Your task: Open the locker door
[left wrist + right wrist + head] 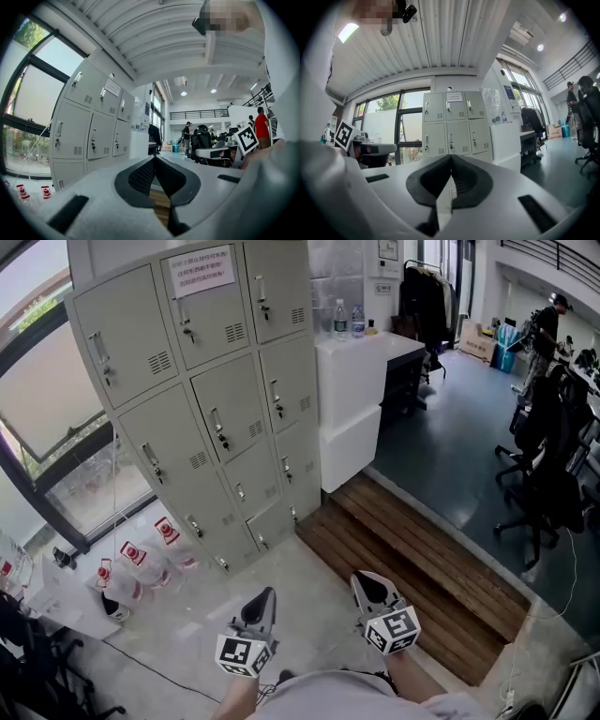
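- The left tool point(269, 593) has its jaws closed tip to tip with nothing between them. It is held low over the floor point(187, 634).
- The right tool point(357, 578) is also closed and empty. It sits just to the right of the left tool, not touching it.
- The locker point(216, 399) stands well ahead of both tools and somewhat to their left. Neither tool touches it. It is a grey bank of compartments, three columns wide.
- All the doors that show are shut, so what the compartments hold is hidden. A paper notice point(199, 271) is stuck on the top middle one.
- The jugs point(141, 563) are clear with red-and-white labels. They are on the floor ahead and to the left of the left tool, at the locker's foot. I cannot tell whether they are full.
- The desk point(366, 357) is white, far ahead of the right tool, against the locker's right side. Two bottles point(340, 318) stand at its back edge.
- A wooden step point(412, 568) lies just ahead and to the right of the right tool.
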{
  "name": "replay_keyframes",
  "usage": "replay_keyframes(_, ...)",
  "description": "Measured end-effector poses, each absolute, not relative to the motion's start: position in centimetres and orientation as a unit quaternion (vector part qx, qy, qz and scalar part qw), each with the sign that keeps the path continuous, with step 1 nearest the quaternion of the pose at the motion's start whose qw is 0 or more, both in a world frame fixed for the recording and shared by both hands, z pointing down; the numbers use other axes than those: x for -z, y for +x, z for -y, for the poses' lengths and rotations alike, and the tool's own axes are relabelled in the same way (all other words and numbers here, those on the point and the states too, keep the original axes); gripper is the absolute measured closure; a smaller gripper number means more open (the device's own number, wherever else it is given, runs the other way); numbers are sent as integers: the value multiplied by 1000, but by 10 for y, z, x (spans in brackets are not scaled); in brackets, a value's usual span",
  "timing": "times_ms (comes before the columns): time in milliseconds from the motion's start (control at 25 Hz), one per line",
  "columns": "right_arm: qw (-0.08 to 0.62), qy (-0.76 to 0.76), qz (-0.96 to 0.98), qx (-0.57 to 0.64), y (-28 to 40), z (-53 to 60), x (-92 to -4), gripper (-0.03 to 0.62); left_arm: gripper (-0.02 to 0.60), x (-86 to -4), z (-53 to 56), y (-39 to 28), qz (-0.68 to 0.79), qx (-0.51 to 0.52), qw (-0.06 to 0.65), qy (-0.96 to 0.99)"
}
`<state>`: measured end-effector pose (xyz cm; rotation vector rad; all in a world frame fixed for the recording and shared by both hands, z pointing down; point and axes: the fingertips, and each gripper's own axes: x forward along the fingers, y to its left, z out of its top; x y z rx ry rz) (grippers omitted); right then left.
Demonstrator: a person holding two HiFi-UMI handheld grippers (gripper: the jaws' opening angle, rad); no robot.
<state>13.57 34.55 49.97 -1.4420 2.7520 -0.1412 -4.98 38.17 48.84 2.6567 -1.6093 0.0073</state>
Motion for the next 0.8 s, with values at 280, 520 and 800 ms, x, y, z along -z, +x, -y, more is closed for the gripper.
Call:
replay_keyframes(280, 9, -453, -890, 47, 172, -340, -506, 580, 574, -487, -374, -21, 533, 5, 13, 846)
replay_keyframes(520, 6, -448, -892, 54, 193, -320, -514, 580, 574, -488, -357, -1, 543, 8, 14, 840)
replay_keyframes(800, 11, -443, -895, 53, 191, -276, -516, 580, 574, -495, -309, 2, 534, 16, 27, 845)
